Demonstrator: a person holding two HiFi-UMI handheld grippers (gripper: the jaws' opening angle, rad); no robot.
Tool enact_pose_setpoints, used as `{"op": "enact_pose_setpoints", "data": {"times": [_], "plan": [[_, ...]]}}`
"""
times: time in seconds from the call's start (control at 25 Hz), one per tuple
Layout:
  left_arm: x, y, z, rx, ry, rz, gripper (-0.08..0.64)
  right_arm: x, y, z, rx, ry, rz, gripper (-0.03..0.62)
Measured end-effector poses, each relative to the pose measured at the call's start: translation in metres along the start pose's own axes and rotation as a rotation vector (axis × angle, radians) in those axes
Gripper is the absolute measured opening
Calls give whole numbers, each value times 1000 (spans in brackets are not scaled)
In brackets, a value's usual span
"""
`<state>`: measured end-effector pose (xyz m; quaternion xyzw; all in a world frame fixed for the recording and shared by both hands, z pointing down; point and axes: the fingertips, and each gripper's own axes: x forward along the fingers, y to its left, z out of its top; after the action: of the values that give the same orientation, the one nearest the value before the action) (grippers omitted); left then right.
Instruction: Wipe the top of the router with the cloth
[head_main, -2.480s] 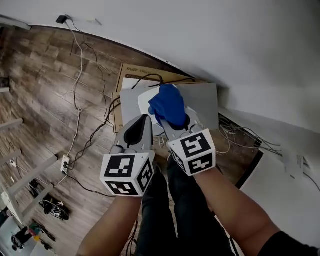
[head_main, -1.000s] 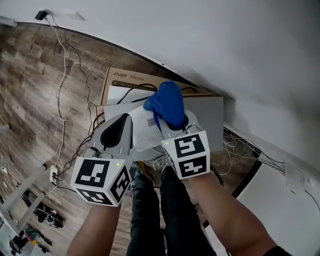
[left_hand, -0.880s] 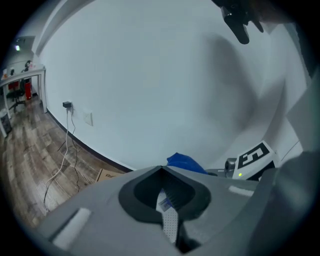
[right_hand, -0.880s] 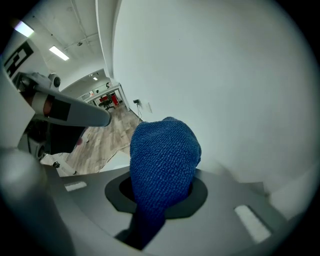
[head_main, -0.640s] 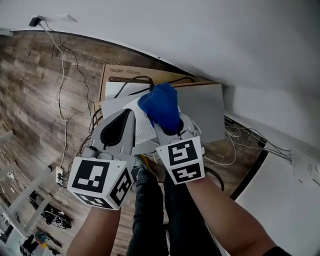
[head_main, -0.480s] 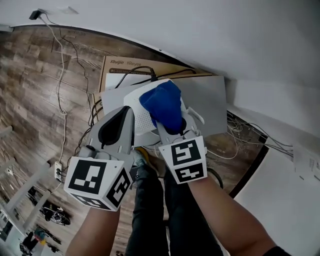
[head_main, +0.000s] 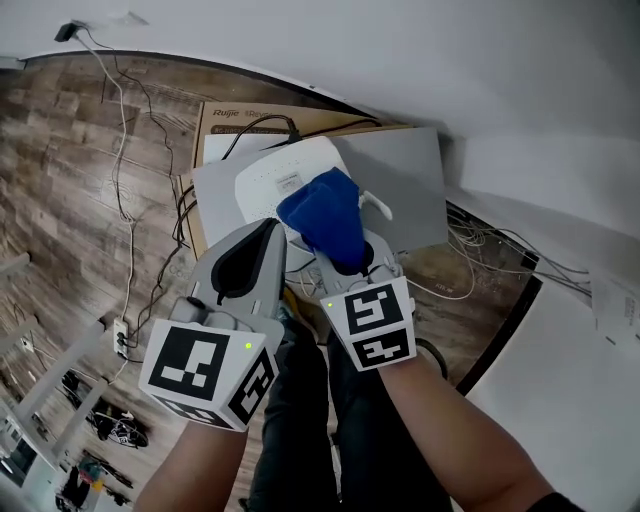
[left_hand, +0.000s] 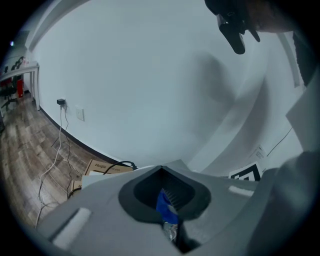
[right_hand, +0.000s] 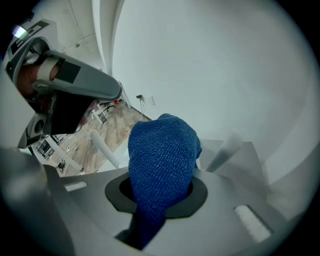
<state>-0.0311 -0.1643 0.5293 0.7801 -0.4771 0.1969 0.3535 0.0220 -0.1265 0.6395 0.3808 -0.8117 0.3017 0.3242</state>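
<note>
- The right hand-held gripper (head_main: 345, 262) was clamped tight on the blue cloth (head_main: 322, 212), which bulged up and forward out of its jaws.
- The cloth lay on the near right part of the white router (head_main: 280, 175)'s top, apparently touching it.
- The left hand-held gripper (head_main: 268, 230) sat just left of the cloth, near the router's near edge. I could not tell whether it touched the router.
- In the left gripper view its jaws were pressed together on a small blue scrap (left_hand: 165, 206). I could not make out what the scrap was.
- I could read "Ruijie" printed on the cardboard box (head_main: 225, 115). The word beside it was too soft to read.
- The router lay on the left half of a grey panel (head_main: 400, 185), and the panel lay over the box.
- All of it sat on a wood-plank floor (head_main: 70, 200) against a white wall (head_main: 400, 50).
- Cables (head_main: 122, 150) trailed along the floor to the left of the box.
</note>
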Motion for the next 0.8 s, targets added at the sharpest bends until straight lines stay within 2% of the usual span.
{"op": "enact_pose_setpoints", "data": {"times": [0.24, 0.44, 0.64, 0.8], "plan": [[18, -40, -6, 18, 28, -31, 0, -28, -41, -22, 16, 5, -40, 98], [29, -64, -8, 34, 46, -49, 0, -48, -60, -26, 2, -6, -52, 98], [20, -84, -1, 40, 64, -65, 0, -78, -64, -8, -13, -32, -52, 97], [12, -102, 9, 46, 65, -73, 0, -114, -72, 24, -25, -84, -53, 97]]}}
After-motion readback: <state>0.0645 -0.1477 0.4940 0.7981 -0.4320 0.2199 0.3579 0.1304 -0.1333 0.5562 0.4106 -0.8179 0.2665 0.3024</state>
